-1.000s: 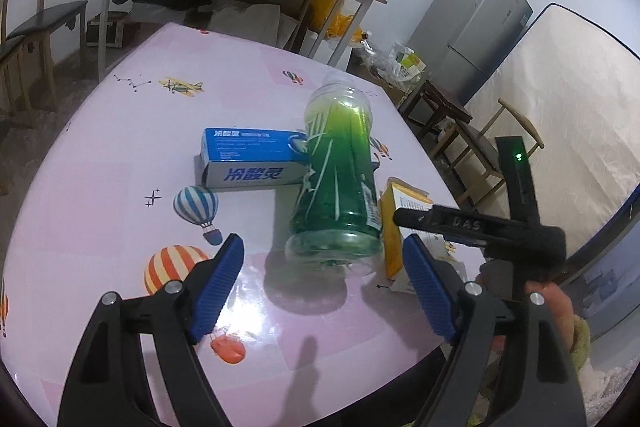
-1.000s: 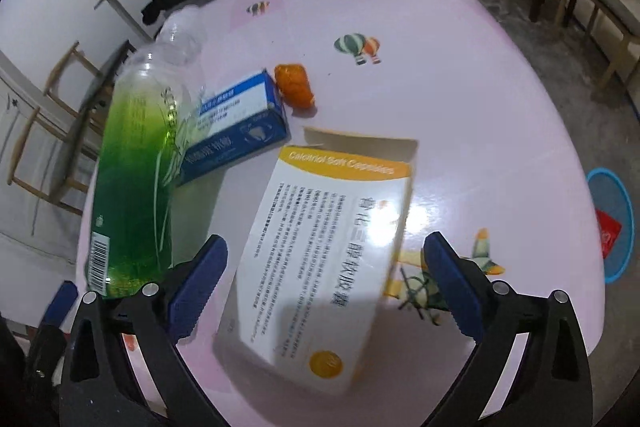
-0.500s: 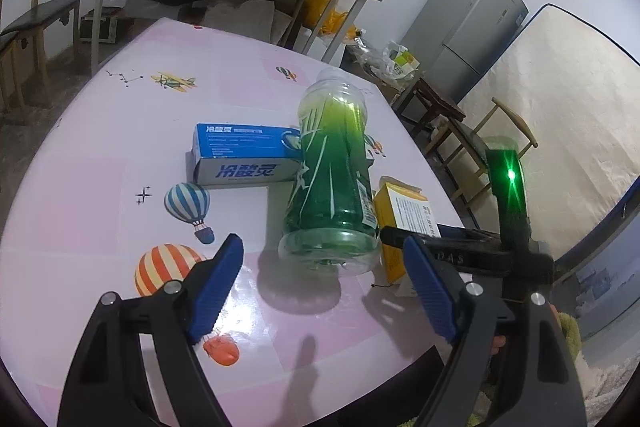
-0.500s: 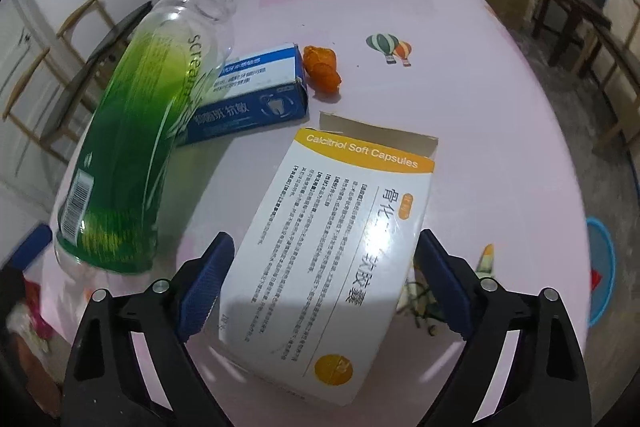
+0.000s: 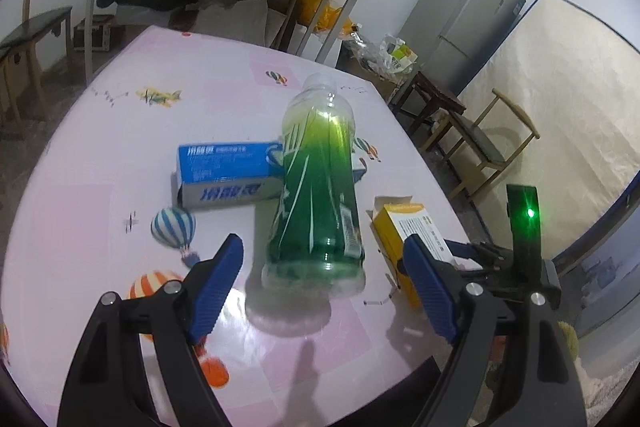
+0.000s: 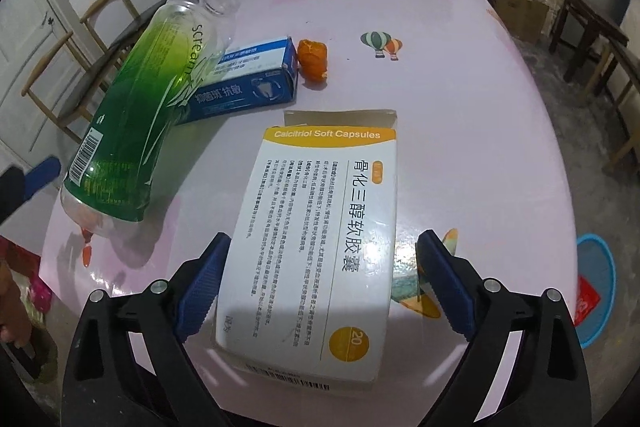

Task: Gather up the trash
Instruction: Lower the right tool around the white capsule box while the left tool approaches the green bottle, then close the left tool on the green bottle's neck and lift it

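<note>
We hold the left hand-held gripper (image 5: pixel 320 275) spread wide around the green bottle (image 5: pixel 318 195); the right hand-held gripper (image 6: pixel 320 283), its jaws just opening, straddles the capsule box (image 6: pixel 320 239) without pressing it.

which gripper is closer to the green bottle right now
Left. The left gripper straddles the base of the green bottle, jaws open. The right gripper sits over the white medicine box, beside the bottle.

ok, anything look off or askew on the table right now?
Yes: the capless green bottle lies on its side, its neck propped on the blue box. The white-and-yellow capsule box has its end flap open. An orange crumpled wrapper sits beside the blue box. No spill visible.
</note>
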### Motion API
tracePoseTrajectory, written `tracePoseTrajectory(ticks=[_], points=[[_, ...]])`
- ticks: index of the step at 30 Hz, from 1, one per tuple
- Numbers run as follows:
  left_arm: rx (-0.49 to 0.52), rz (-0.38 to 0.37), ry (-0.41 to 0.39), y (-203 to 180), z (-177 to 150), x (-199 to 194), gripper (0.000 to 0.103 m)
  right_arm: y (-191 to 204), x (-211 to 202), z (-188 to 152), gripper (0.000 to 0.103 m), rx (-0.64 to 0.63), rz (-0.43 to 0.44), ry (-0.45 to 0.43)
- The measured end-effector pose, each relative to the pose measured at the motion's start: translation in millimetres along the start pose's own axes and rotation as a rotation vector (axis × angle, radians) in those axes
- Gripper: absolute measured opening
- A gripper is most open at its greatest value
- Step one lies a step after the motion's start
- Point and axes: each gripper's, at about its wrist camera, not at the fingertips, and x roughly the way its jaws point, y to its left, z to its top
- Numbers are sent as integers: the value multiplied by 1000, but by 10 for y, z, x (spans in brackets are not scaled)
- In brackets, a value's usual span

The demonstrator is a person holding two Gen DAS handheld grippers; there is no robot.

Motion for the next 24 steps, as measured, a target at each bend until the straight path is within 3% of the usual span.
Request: tracePoseTrajectory(ticks=[4, 10, 19, 24], points=[[33, 52, 23, -89, 247, 135, 80, 21, -47, -73, 89, -9, -4, -18], [70, 60, 93, -160, 792, 473, 80, 20, -126, -165, 80, 2, 14, -33], [-61, 58, 330, 76, 1351, 1224, 80, -53, -121, -146, 80, -3, 30, -45], [-112, -16, 405, 160, 1423, 1412, 81, -91, -124, -144, 80, -3, 41, -46]])
